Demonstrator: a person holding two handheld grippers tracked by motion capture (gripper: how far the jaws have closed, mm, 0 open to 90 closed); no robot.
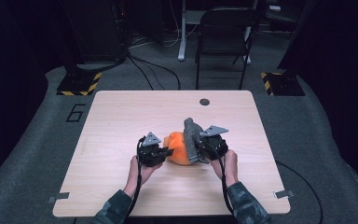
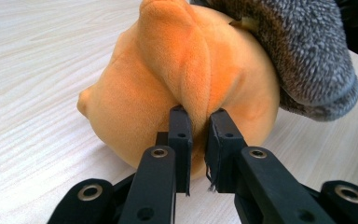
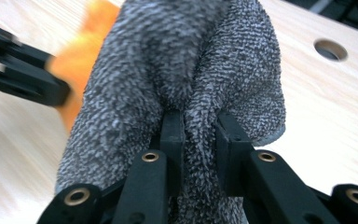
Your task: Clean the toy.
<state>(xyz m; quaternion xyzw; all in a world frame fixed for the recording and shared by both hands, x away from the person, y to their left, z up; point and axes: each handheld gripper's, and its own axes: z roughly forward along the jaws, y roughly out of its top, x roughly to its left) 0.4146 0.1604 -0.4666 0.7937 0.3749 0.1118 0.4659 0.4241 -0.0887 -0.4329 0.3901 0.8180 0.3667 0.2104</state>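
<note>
Pinching fold of orange plush toy [image 2: 186,88] w/ left gripper [image 2: 199,135], mid-table [image 1: 121,116]. Right gripper [image 3: 200,140] clamped on grey fuzzy sock [image 3: 186,60], draped over toy's far side, touching it.

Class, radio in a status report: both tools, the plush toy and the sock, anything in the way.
Left tool shut on orange plush toy. Right tool shut on grey sock, draped over the toy. Nothing in the way.
</note>
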